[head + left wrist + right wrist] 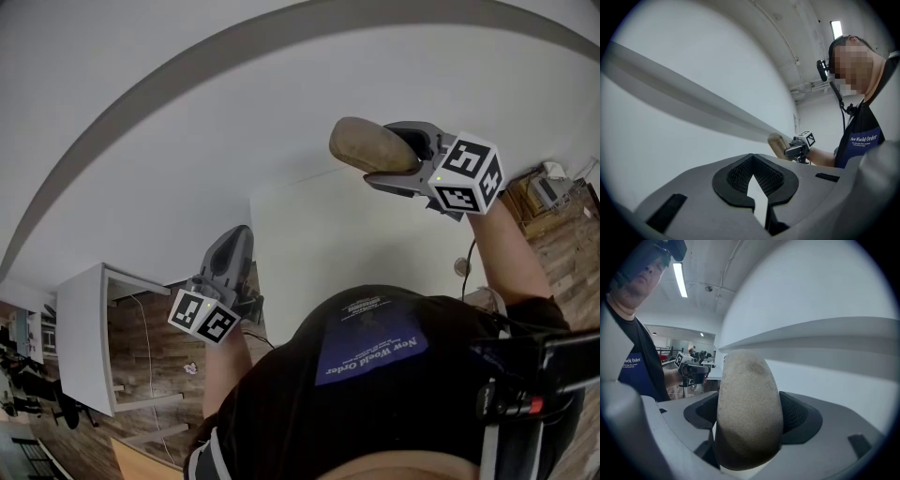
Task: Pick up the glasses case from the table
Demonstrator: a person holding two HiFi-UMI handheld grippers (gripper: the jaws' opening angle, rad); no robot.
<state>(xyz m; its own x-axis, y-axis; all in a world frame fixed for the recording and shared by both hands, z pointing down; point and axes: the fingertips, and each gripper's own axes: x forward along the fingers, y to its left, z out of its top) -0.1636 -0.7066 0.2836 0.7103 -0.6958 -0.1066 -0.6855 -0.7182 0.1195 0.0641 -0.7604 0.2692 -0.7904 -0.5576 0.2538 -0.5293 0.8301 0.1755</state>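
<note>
The glasses case (370, 145), tan and oval with a felt-like surface, is held up in the air beyond the far edge of the white table (328, 234). My right gripper (398, 155) is shut on it. In the right gripper view the case (747, 408) stands between the two dark pads of that gripper (750, 417) and fills the middle. My left gripper (236, 242) hangs by the table's left edge, shut and holding nothing. Its pads meet in the left gripper view (757, 190), where the case (777, 142) and right gripper (799, 146) show far off.
A white wall curves across the top of the head view. A second white table (84, 337) stands at the lower left on the wooden floor (155, 356). A small unit with cables (548, 192) sits at the far right.
</note>
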